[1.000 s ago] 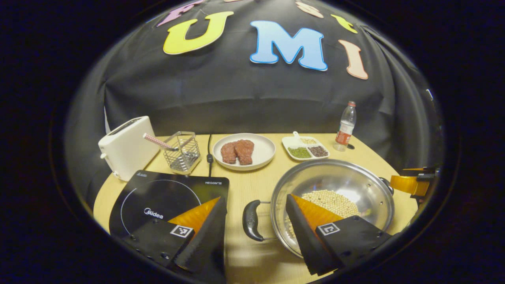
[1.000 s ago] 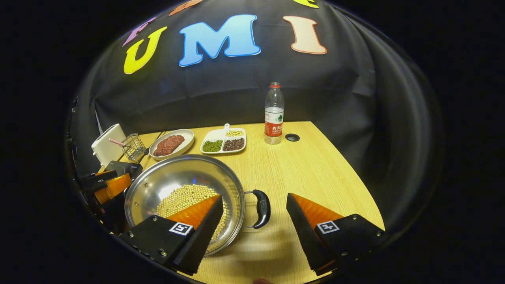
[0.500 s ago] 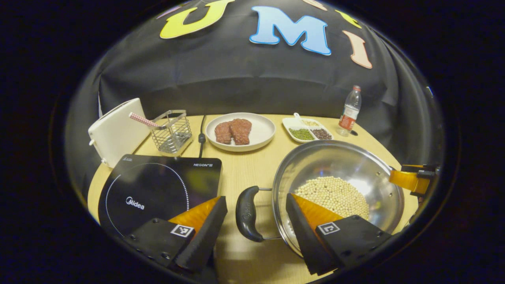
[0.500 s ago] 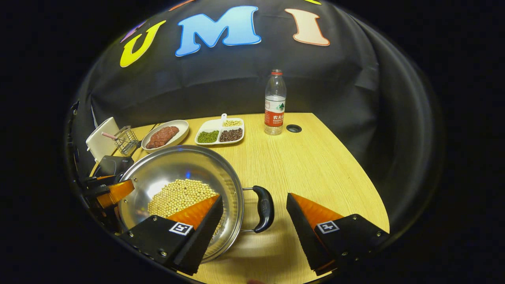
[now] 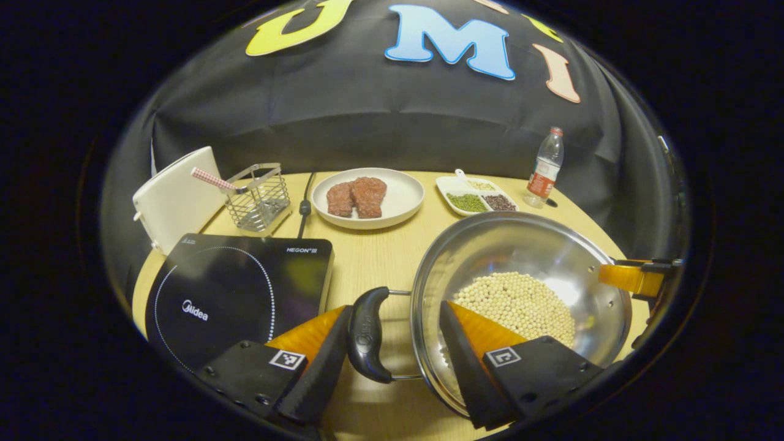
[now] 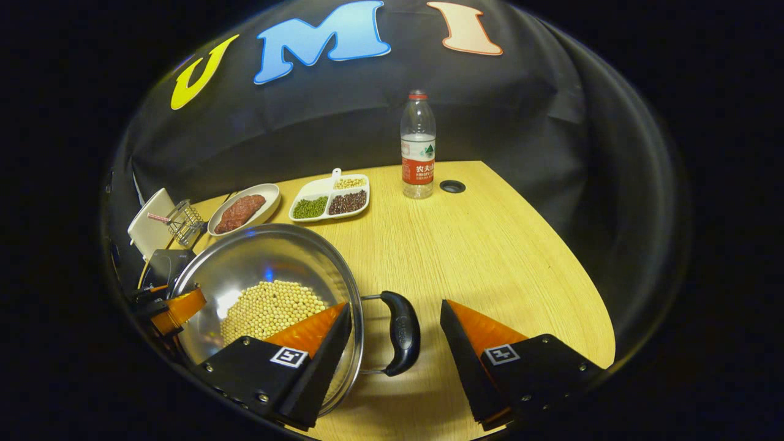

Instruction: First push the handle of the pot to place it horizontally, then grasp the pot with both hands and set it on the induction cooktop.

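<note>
— While both tools sit low in their frames, where is the pot?
— In the left gripper view the pot (image 5: 520,294) takes up the lower right: a round, shiny steel bowl shape with a heap of small pale beans (image 5: 517,303) in the bottom. It stands on the pale wood-grain tabletop (image 5: 380,257), to the right of the induction cooktop (image 5: 239,288), a flat glossy black slab with a dotted ring, at lower left.
— And the left tool?
— The left tool (image 5: 392,343) is spread wide. The pot's smooth black loop handle (image 5: 367,334) lies between its fingers, just beside the left-hand one; whether they touch, I cannot tell. The other finger reaches over the pot's rim.
— The right one?
— In the right gripper view the right tool (image 6: 395,343) is also spread, with the pot's other handle (image 6: 401,331) in the gap, apart from both fingers. The left tool's finger appears at the pot's far rim, at the frame's lower left.
— What else is about?
— Toward the top of the left gripper view: a round white plate (image 5: 369,197) with two reddish-brown slabs of meat, a divided white dish (image 5: 474,199) of green, dark and pale grains, a clear plastic bottle (image 5: 545,168), a wire basket (image 5: 257,199), and a smooth white toaster (image 5: 174,199).
</note>
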Demonstrator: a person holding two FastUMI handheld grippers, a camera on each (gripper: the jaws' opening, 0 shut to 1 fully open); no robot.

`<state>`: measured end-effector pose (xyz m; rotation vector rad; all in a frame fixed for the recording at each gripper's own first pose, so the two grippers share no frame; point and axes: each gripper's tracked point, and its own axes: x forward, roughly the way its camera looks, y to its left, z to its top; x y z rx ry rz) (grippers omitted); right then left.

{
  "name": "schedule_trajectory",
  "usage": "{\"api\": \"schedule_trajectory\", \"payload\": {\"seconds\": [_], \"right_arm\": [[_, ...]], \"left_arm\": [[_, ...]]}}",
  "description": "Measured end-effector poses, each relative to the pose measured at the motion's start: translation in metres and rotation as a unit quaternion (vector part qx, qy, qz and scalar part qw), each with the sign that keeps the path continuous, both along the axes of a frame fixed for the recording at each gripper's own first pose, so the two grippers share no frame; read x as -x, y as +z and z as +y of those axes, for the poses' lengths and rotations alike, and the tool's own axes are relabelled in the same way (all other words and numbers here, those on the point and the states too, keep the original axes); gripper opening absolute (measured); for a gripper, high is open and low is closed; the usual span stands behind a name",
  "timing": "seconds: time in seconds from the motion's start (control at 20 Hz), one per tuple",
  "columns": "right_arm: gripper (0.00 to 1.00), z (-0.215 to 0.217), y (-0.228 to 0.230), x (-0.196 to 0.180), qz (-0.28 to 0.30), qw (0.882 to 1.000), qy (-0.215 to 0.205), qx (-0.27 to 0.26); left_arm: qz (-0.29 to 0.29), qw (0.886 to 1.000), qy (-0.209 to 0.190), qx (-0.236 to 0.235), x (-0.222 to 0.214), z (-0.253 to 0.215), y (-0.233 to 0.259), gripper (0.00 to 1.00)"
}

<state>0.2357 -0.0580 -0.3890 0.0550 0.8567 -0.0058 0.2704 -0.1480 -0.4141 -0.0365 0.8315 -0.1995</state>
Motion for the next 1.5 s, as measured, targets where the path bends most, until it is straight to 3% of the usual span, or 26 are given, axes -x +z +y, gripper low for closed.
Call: {"api": "schedule_trajectory", "payload": {"seconds": [0.05,0.1,0.15,0.25,0.3,0.35,0.4,0.5,0.65,0.7,0.75,0.9,0.95,1.5], "right_arm": [[0.89,0.002,-0.001,-0.001,-0.003,1.000,0.005,-0.001],[0.90,0.005,0.002,0.000,-0.006,1.000,0.008,-0.004],[0.81,0.007,0.000,-0.001,-0.006,1.000,0.011,-0.006],[0.80,0.011,-0.002,-0.003,-0.005,1.000,0.014,-0.011],[0.62,0.010,-0.001,-0.002,-0.006,1.000,0.015,-0.008],[0.62,0.011,-0.001,-0.001,-0.007,1.000,0.016,-0.007],[0.63,0.011,-0.001,-0.001,-0.005,1.000,0.017,-0.005],[0.52,0.012,-0.003,0.000,-0.002,1.000,0.022,0.005],[0.54,0.011,-0.001,0.000,-0.003,1.000,0.022,0.011],[0.49,0.010,-0.001,0.001,-0.002,1.000,0.023,0.011],[0.55,0.009,-0.001,0.001,0.001,1.000,0.024,0.011],[0.54,0.006,0.003,0.002,-0.003,1.000,0.026,0.012],[0.54,0.004,0.007,0.003,-0.007,1.000,0.026,0.011],[0.54,-0.012,0.054,0.015,-0.031,0.999,0.044,0.002]], "left_arm": [[0.002,1.000,0.001,-0.001,0.000,0.000,-0.001,0.84],[0.003,1.000,0.002,-0.002,0.002,0.000,-0.002,0.86],[0.001,1.000,0.005,-0.012,0.000,0.004,-0.002,0.82],[-0.003,1.000,0.013,-0.005,-0.001,0.004,-0.002,0.75],[-0.004,1.000,0.017,-0.004,0.000,0.006,-0.002,0.75],[-0.005,1.000,0.018,-0.005,0.000,0.006,-0.001,0.70],[-0.006,1.000,0.019,-0.005,0.000,0.006,-0.002,0.74],[-0.007,1.000,0.014,-0.009,-0.002,0.005,-0.001,0.67],[-0.008,1.000,0.016,-0.014,-0.003,0.003,-0.001,0.68],[-0.007,1.000,0.017,-0.015,-0.001,0.003,-0.001,0.68],[-0.007,1.000,0.017,-0.015,-0.001,0.002,0.000,0.65],[-0.014,1.000,0.016,-0.017,-0.001,0.000,0.001,0.69],[-0.018,1.000,0.017,-0.017,-0.001,0.000,0.002,0.65],[-0.049,0.998,0.040,-0.031,0.005,0.019,0.023,0.68]]}}
